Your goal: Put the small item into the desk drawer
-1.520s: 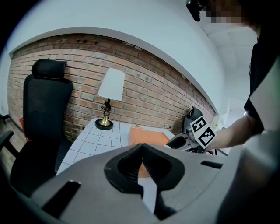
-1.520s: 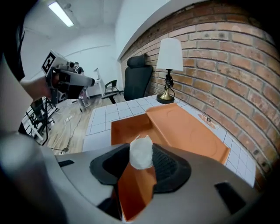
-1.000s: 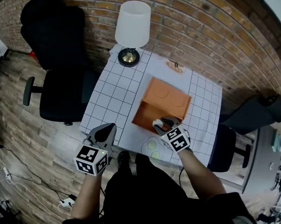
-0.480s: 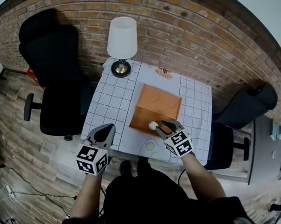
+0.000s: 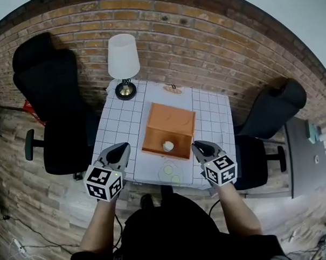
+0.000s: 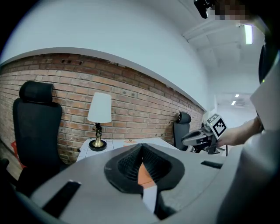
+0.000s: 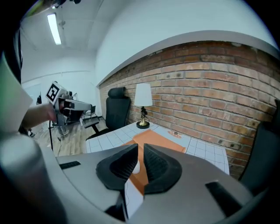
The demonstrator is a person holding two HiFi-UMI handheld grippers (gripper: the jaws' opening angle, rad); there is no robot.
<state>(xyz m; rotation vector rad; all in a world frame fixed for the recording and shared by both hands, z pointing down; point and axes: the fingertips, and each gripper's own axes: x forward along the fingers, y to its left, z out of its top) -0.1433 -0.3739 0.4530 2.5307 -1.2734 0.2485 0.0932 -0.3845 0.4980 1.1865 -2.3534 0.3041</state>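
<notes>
So the small item (image 5: 168,146) is a little white rounded blob sitting at the near edge of the orange drawer box (image 5: 170,118). I can't tell whether it's down in a pulled-out drawer or just on the box's front lip. The box is a plain, smooth, boxy thing with two faint circles on its flat top.

My right gripper (image 5: 199,148) hangs just off the box's near right corner, well clear of the item. Its ribbed black jaws have just been closing and now sit with only a narrow slit between them, nothing in it. Looking along them, I see the white blob through that slit.

My left gripper (image 5: 119,151) is off the near left side of the surface (image 5: 119,123), jaws pressed together at the tips, pinching nothing.

The surface wears a white cloth with a thin grid. A lamp (image 5: 122,58) with a white tapered shade and round brass foot stands at the far left corner, against a rough brick wall (image 5: 202,39). A black padded office chair (image 5: 48,105) sits on either side.
</notes>
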